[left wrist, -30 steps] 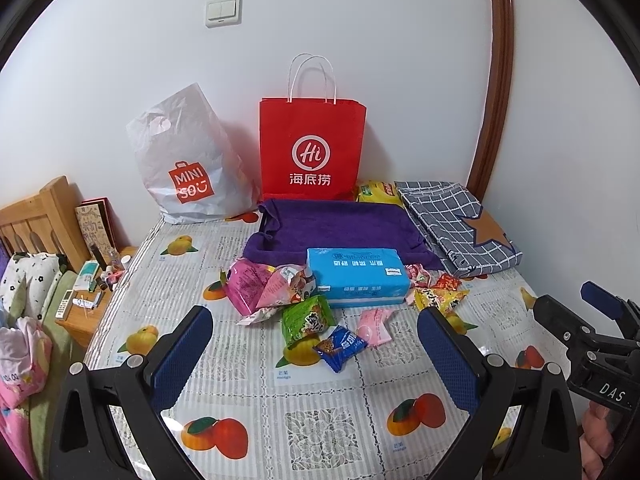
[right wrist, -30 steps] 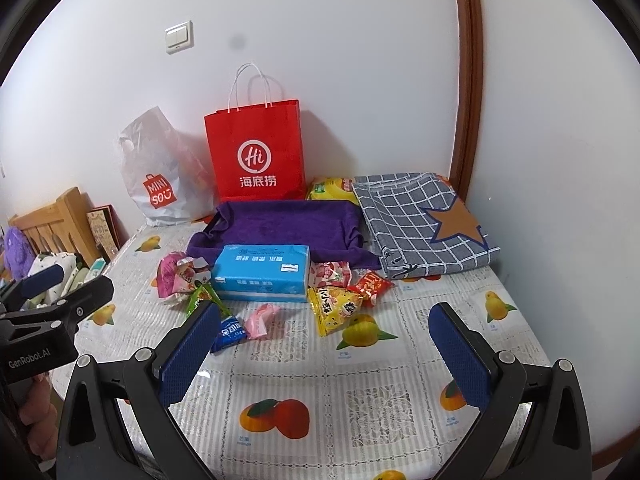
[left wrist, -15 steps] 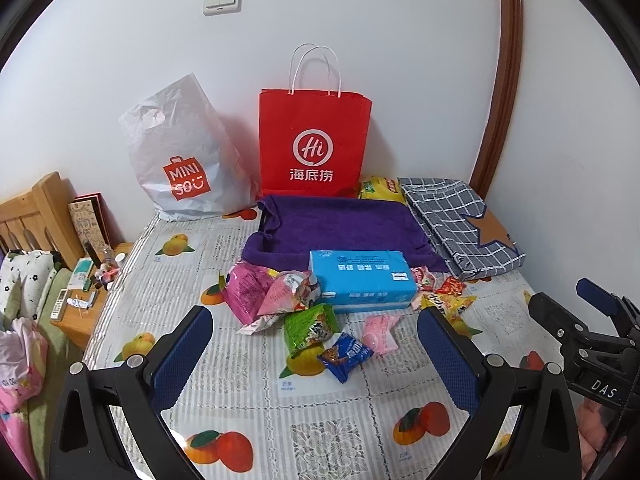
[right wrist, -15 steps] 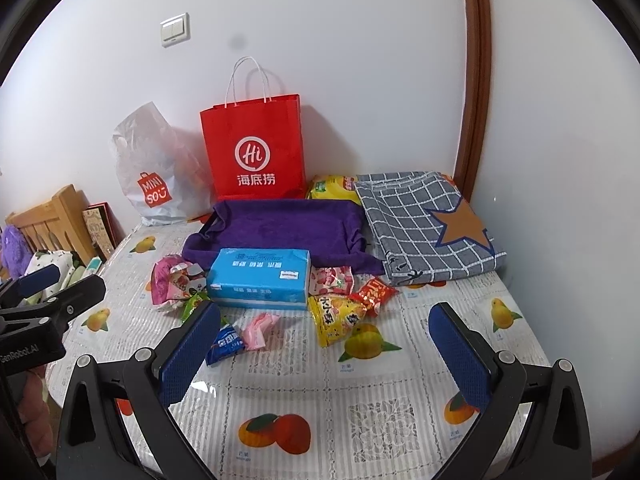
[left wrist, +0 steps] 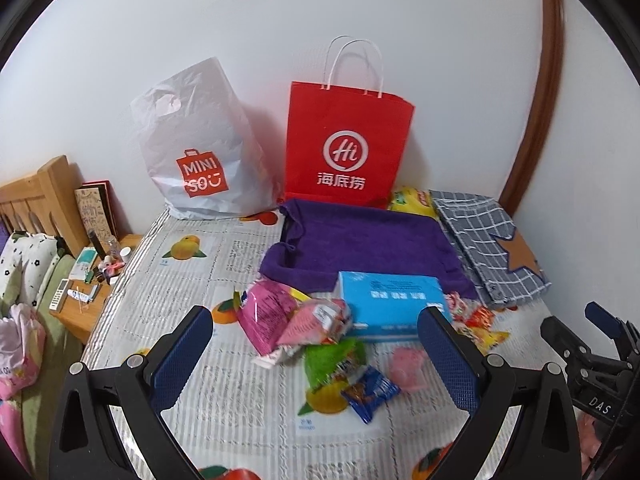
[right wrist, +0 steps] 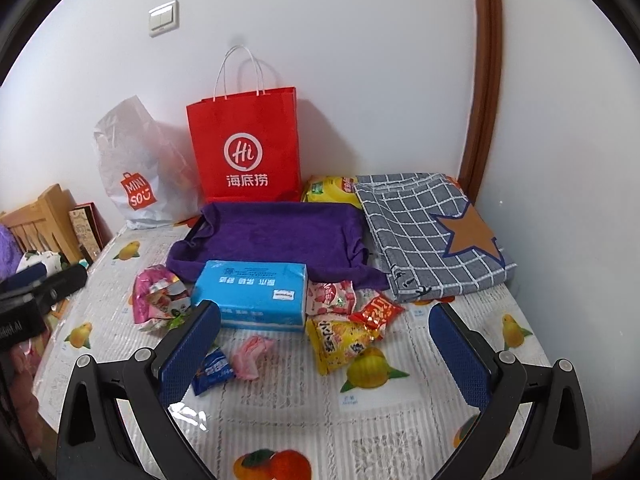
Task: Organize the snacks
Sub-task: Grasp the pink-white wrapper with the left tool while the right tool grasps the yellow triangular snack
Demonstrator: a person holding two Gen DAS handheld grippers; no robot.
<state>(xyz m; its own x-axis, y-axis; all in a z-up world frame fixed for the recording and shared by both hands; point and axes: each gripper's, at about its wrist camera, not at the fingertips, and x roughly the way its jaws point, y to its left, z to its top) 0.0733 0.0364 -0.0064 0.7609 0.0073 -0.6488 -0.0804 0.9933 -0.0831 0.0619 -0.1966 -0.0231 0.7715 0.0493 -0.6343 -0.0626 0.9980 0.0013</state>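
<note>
Left wrist view: my left gripper [left wrist: 316,356] hangs above the table [left wrist: 248,432] with its blue pads spread wide, holding nothing. Between them lies the snack pile. A pink packet [left wrist: 266,318] lies slanted, its long axis running from far-left to near-right, with a paler pink wrapper [left wrist: 316,322] just beside it. A green packet [left wrist: 334,360] runs roughly toward me, and a blue wrapper [left wrist: 372,392] lies at its near end, angled right. A small pink sweet [left wrist: 408,364] sits apart to the right. The blue tissue box [left wrist: 390,304] lies flat, long axis left to right; its print is too small to read. Behind stand a white bag [left wrist: 196,148] marked "MINI SO" and a red paper bag [left wrist: 346,148] marked "Hi" over Chinese characters.

Right wrist view: my right gripper [right wrist: 324,354] is likewise wide open and empty over the table [right wrist: 400,420]. A yellow packet [right wrist: 340,344] points toward me, slightly left, touching a red sachet [right wrist: 376,312]. A strawberry-print packet [right wrist: 330,296] leans against the tissue box [right wrist: 252,292]. The purple cloth [right wrist: 276,236] and checked cloth [right wrist: 424,232] lie behind.
</note>
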